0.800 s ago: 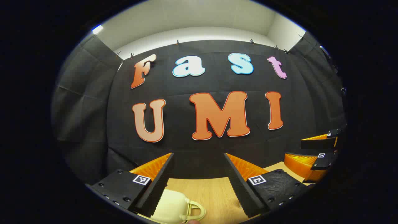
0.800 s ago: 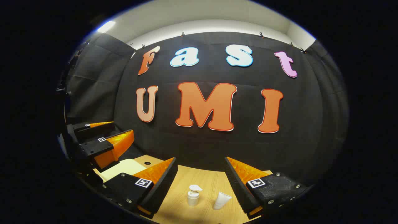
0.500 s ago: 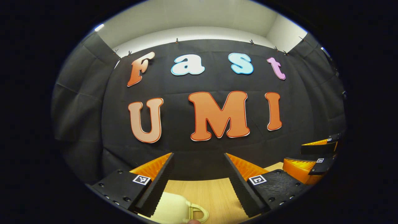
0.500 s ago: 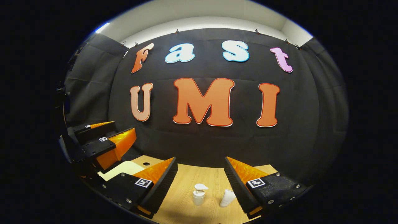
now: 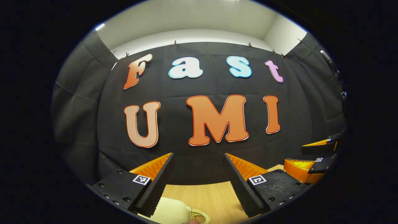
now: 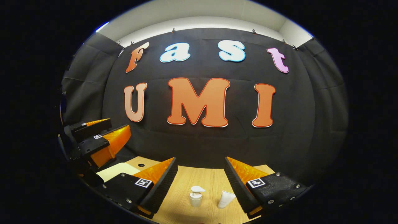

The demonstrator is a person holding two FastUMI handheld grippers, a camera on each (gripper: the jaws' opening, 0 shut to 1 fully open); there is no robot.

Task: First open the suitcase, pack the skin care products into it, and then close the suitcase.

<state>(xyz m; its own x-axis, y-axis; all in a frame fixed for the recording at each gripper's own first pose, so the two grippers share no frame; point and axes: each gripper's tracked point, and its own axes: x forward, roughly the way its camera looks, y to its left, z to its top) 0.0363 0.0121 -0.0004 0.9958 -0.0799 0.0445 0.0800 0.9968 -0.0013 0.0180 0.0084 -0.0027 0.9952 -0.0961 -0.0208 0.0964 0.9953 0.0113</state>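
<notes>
In the left gripper view my left gripper [image 5: 199, 157] hangs open above the wooden table [image 5: 214, 199]. A cream suitcase [image 5: 171, 210] with a looped handle [image 5: 199, 215] lies just below it, closed as far as I can see. My right gripper [image 6: 200, 160] is open too, held above a white pump bottle [image 6: 196, 196] and a white tube [image 6: 225, 199] that stand on the table [image 6: 186, 180]. The suitcase [image 6: 116, 170] shows as a cream patch at the lower left of the right gripper view, under the left gripper [image 6: 104, 130]. The right gripper [image 5: 314, 155] sits at the right edge of the left gripper view.
A black cloth wall closes the back and both sides of the booth. A small round hole [image 6: 141, 165] marks the tabletop behind the suitcase. Bare wood lies between the suitcase and the two skin care items.
Both cameras have tilted slightly, so the table and suitcase sit lower in the left gripper view. The bottle and tube shifted a little in the right gripper view. Both grippers stay open.
</notes>
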